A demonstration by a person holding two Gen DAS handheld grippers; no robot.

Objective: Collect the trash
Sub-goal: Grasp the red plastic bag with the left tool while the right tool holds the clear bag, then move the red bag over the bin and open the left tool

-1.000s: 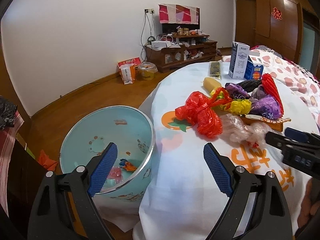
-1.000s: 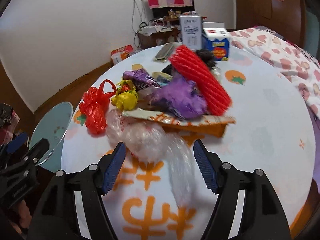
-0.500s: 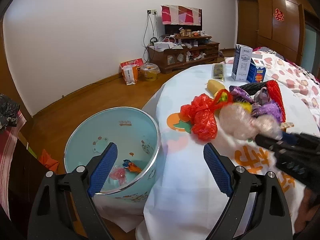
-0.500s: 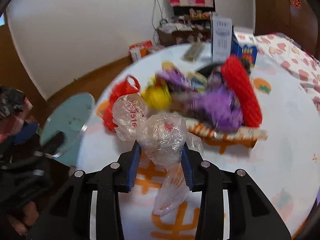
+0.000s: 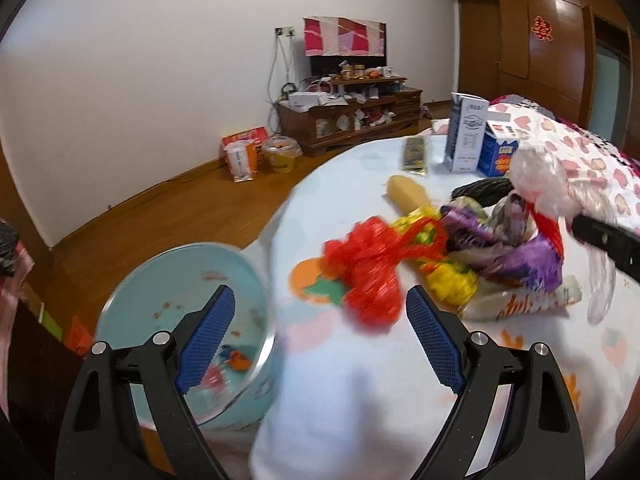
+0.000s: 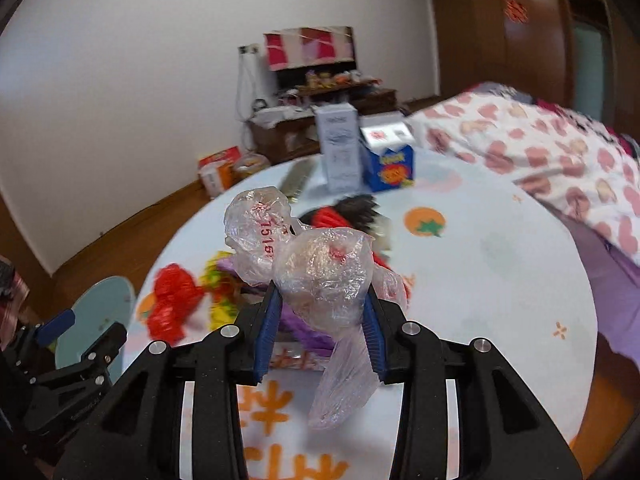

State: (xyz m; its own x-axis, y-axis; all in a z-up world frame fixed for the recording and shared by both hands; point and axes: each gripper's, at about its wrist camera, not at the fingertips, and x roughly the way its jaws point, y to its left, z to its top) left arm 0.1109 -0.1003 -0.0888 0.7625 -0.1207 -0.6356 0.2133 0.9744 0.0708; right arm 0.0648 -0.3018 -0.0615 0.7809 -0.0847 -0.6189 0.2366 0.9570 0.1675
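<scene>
Between the clamped right tongs (image 6: 320,332), a crumpled clear plastic bag (image 6: 320,272) with red print; left tongs (image 5: 316,340) apart.

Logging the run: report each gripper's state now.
Left gripper: open, holding nothing.
Right gripper: closed on the clear plastic bag.

Readable marks

We read red digits "1516" on the clear plastic bag (image 6: 316,264); a red double-happiness sign sits on the wooden door (image 5: 541,29); carton print is illegible.
</scene>
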